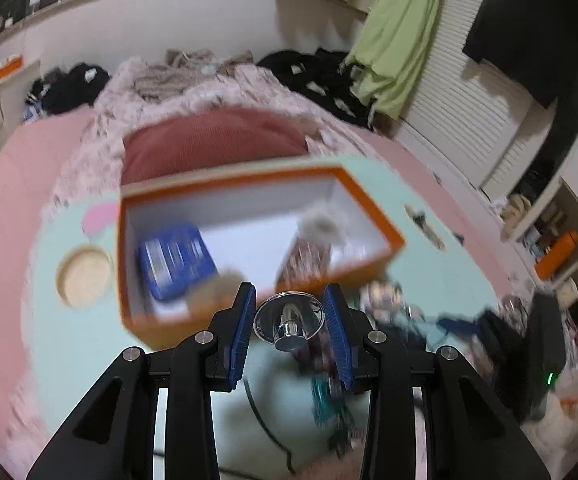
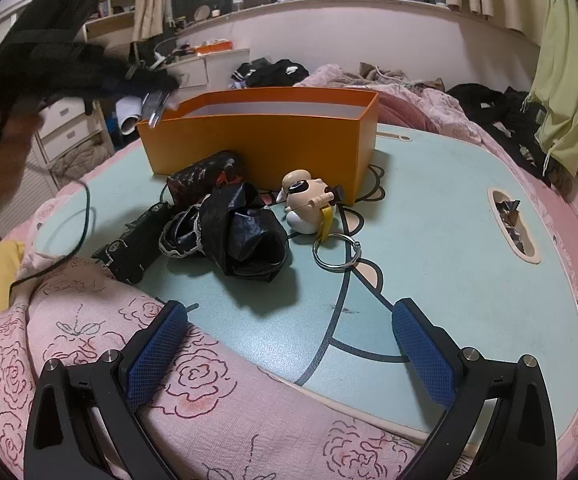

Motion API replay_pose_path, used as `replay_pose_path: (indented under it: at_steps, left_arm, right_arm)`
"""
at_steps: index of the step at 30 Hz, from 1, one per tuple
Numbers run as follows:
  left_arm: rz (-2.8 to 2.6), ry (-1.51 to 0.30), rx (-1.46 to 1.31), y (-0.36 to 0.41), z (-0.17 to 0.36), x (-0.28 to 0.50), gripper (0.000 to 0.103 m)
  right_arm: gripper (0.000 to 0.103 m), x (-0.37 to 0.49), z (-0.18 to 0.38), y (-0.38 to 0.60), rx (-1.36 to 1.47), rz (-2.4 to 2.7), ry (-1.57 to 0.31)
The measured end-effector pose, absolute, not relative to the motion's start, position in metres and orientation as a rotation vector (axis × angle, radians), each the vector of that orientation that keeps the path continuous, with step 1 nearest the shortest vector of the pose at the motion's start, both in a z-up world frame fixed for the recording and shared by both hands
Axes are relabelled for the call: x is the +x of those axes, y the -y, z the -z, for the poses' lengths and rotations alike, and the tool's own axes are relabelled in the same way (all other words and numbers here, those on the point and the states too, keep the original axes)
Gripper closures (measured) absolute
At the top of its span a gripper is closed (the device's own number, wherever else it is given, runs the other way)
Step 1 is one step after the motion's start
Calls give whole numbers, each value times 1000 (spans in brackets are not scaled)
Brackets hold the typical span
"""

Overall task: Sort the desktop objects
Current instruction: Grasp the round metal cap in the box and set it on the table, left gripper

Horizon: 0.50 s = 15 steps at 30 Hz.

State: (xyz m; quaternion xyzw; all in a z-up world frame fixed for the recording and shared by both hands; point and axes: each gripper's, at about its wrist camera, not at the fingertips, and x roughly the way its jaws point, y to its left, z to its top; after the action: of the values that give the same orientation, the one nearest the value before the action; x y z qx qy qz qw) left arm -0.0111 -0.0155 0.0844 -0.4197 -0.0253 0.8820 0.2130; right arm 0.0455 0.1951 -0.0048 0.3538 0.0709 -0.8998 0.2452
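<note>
- Left gripper (image 1: 289, 322) is clamped on a small clear-and-chrome object (image 1: 289, 320), held at its rim, hanging at the near edge of the orange box (image 1: 225, 184).
- It looks hard, smooth and light, likely slippery; the wide rim seems the safest hold.
- Right gripper (image 2: 289, 338) gapes empty, well back from the box.
- Toy figure (image 2: 309, 204) lies just beside the box's front wall.

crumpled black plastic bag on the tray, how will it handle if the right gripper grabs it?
The black plastic bag looks crumpled and thin: probably floppy and light. Its glossy creases suggest the gripper pads could slip. It likely won't roll, though a push may drag the key ring beside it.
</note>
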Motion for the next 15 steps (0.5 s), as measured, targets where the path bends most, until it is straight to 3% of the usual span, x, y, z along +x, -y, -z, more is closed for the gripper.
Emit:
replay_pose_path:
  at_steps: [7,9,11,12,15]
  left_arm:
    - [-2483,86,-1222,8,-41,-13,63]
    - [-2514,103,-1215,11,-40,-15,46]
    - [-2546,142,-1155,17,-45,-8,38]
    - [-2565,165,-1117,22,-49,-2,29]
    - [-2605,205,-1092,37,-52,13,20]
  right_arm:
    - [1,46,4,-195,966,2456,-193]
    - [1,46,4,-195,966,2456,-193]
    - [1,46,4,-195,966,2457,-193]
    - [1,46,4,-195,966,2457,-193]
    - [1,46,4,-195,966,2457,-192]
